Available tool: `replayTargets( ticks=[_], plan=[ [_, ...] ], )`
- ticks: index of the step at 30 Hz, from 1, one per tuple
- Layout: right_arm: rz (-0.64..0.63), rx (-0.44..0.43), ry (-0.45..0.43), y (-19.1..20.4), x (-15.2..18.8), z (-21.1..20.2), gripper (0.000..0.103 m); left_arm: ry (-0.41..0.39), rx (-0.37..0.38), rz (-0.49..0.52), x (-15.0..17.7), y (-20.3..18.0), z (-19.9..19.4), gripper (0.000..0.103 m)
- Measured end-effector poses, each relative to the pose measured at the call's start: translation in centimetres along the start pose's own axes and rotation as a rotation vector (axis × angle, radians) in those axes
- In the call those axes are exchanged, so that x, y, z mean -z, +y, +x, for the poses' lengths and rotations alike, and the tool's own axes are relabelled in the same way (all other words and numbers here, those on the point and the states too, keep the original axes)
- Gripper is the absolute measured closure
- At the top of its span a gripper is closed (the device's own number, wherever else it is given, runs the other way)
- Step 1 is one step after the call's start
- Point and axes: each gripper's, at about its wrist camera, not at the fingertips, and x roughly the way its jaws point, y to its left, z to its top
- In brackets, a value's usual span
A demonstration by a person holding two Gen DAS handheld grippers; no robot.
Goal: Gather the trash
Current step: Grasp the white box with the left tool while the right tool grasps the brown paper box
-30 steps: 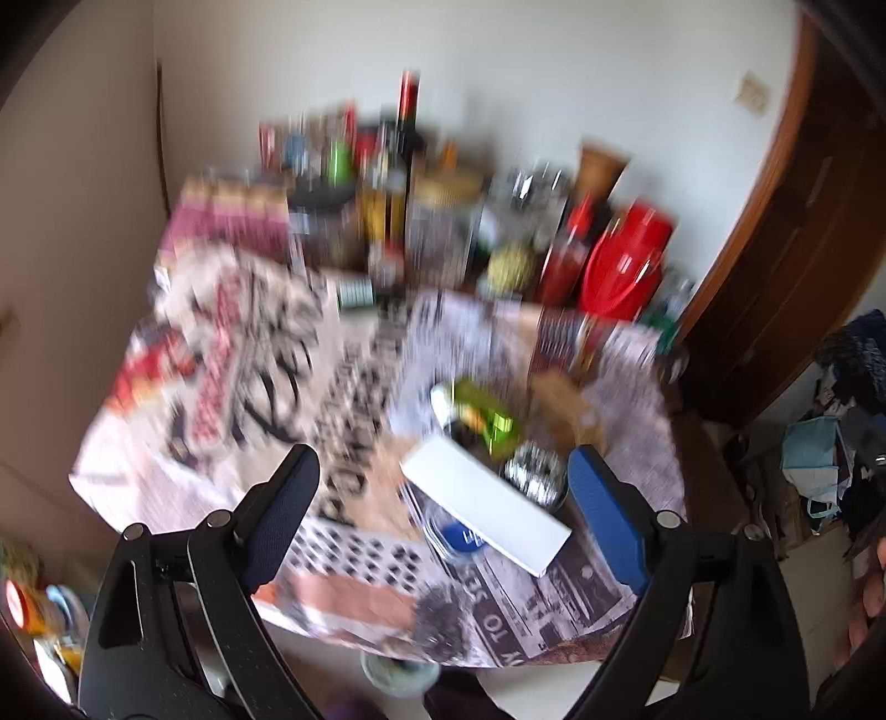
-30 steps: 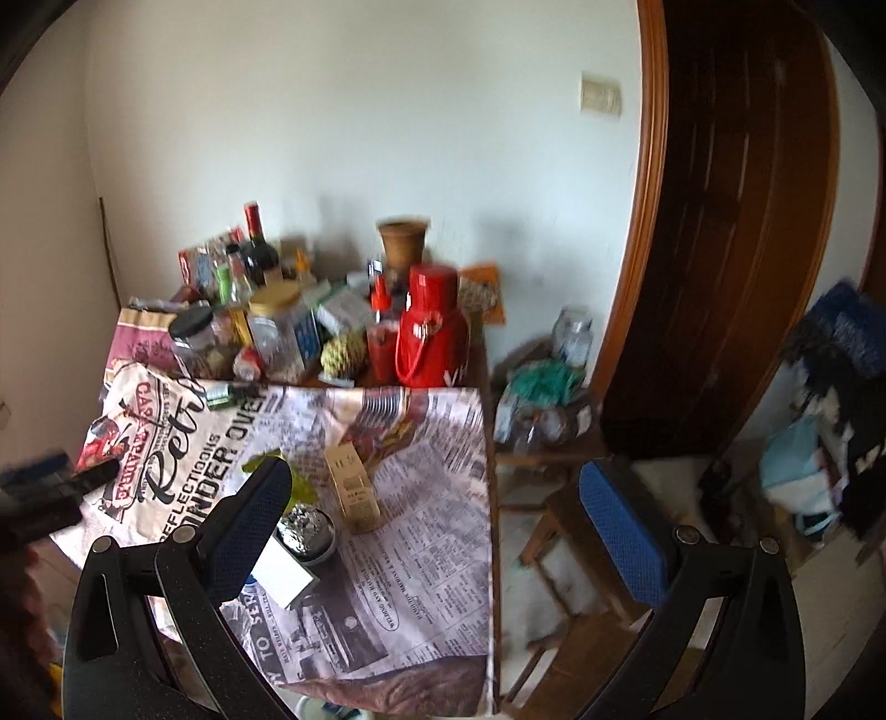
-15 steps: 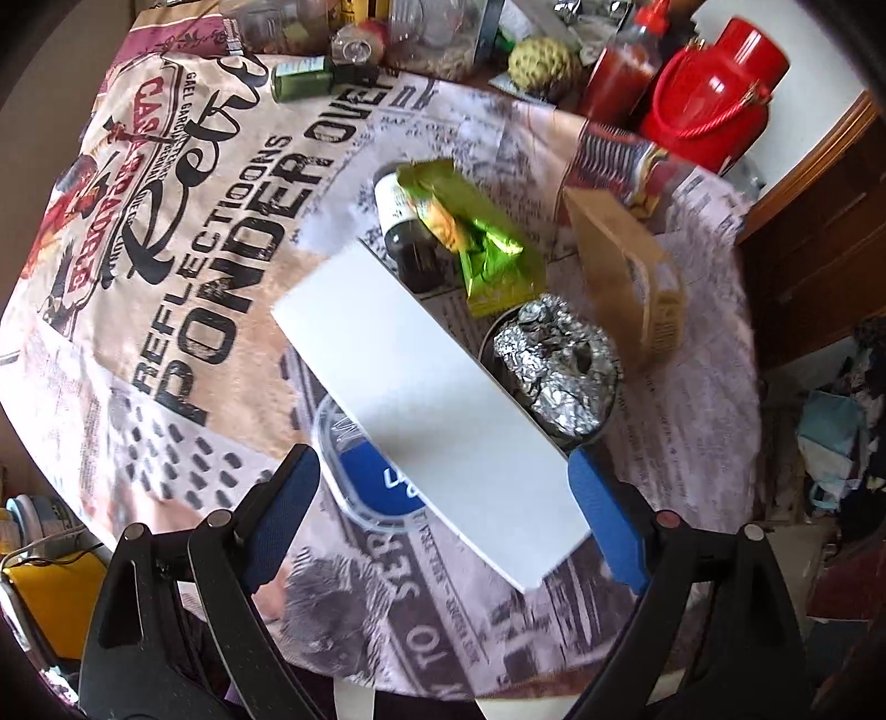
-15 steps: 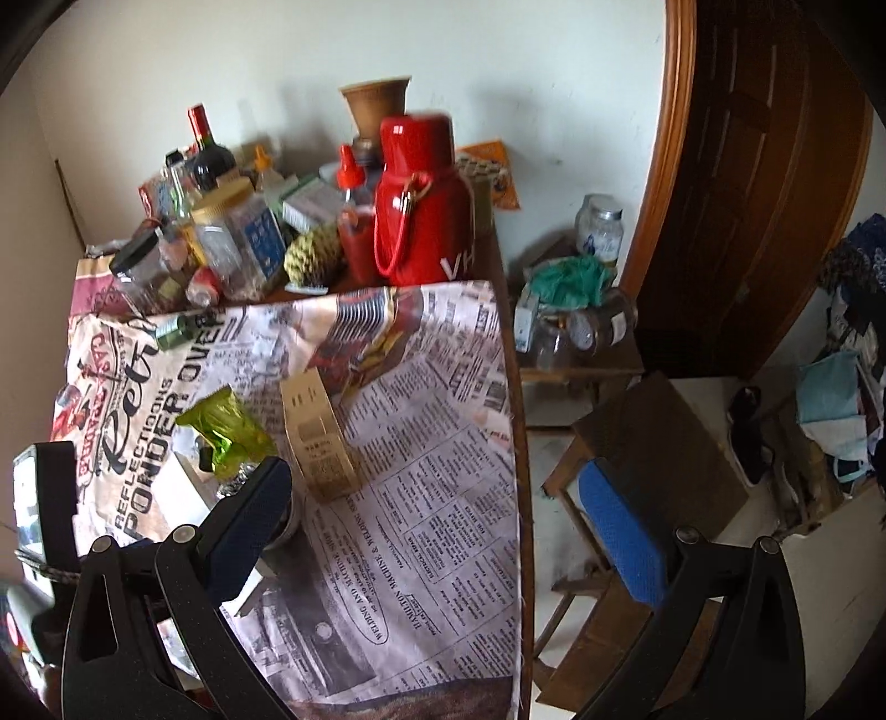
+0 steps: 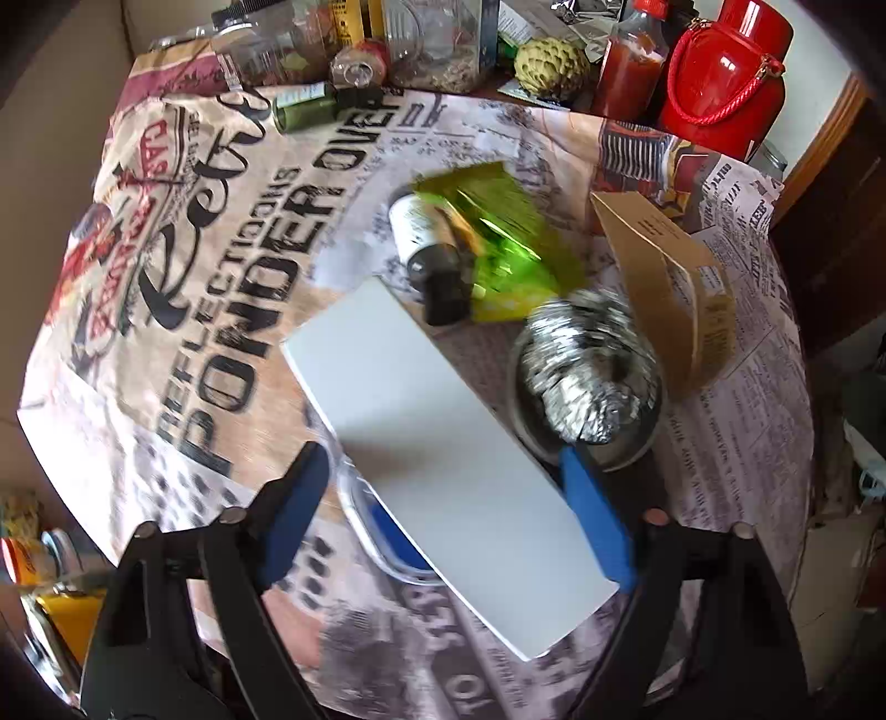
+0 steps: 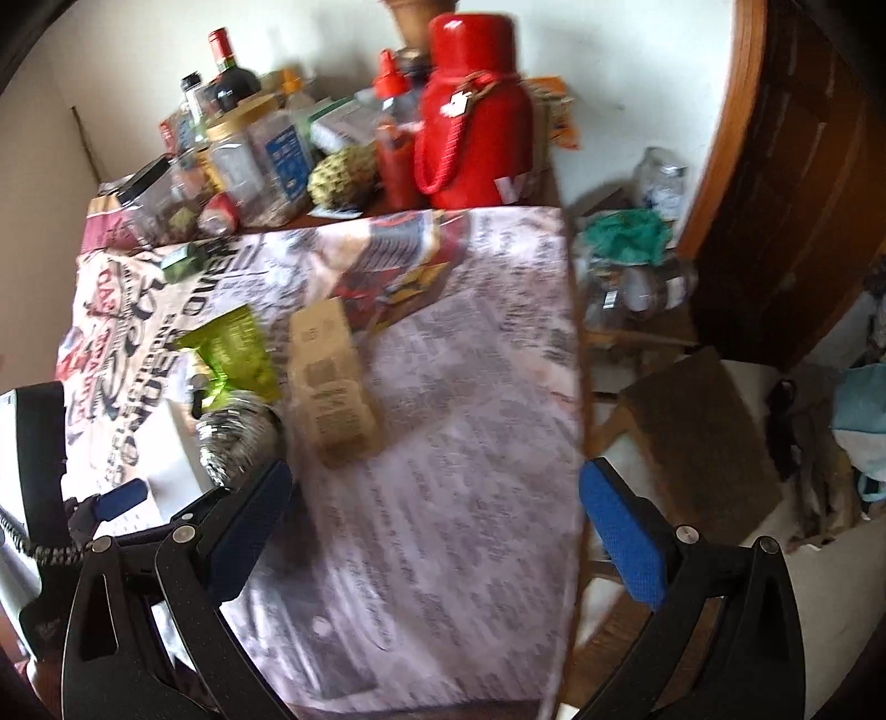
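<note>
Two grippers over a tabletop covered in newsprint cloth. Left gripper low over a white flat box, fingers on either side of its near end and closing, pads not yet pressing; cannot tell whether the right-hand pad touches the box edge. Under the box, a clear round tub with a blue lid, contents not visible. Just beside the box on the right, a metal bowl holding a crumpled ball of foil. Behind the bowl, a green wrapper lying against a small dark bottle with a white label, tipped on its side. To the right, a brown cardboard carton, touching or nearly touching the bowl. Along the far edge, a green bottle on its side, clear jars with dry goods inside, a sauce bottle and a red flask.

Right gripper over the bare right half of the cloth, fingers spread wide with nothing between them. Left of it, the foil, wrapper and carton.
</note>
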Motion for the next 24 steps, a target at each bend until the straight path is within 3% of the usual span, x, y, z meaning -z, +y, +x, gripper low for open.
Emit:
replayTargets(
  ticks=[5, 10, 15, 19, 24],
  plan=[
    [-0.020, -0.093, 0.036, 1.9, -1.3, 3.2, 0.004, 0.000, 0.026, -0.032, -0.5, 3.1, 0.0, 0.030],
    [-0.026, -0.156, 0.098, 3.0, -2.5, 6.6, 0.024, 0.031, 0.066, -0.108, -0.6, 5.8, 1.0, 0.037],
    [-0.054, -0.132, 0.136, 3.9, -2.9, 8.6, 0.044, 0.058, 0.117, -0.156, -0.6, 7.3, 1.6, 0.049],
    [-0.060, -0.131, 0.143, 4.0, -2.7, 8.6, 0.063, 0.078, 0.176, -0.173, -1.0, 7.5, 1.9, 0.052],
    [-0.053, -0.095, 0.104, 3.9, -2.6, 7.6, 0.064, 0.054, 0.150, -0.141, -1.4, 7.2, 1.3, 0.052]
  ],
)
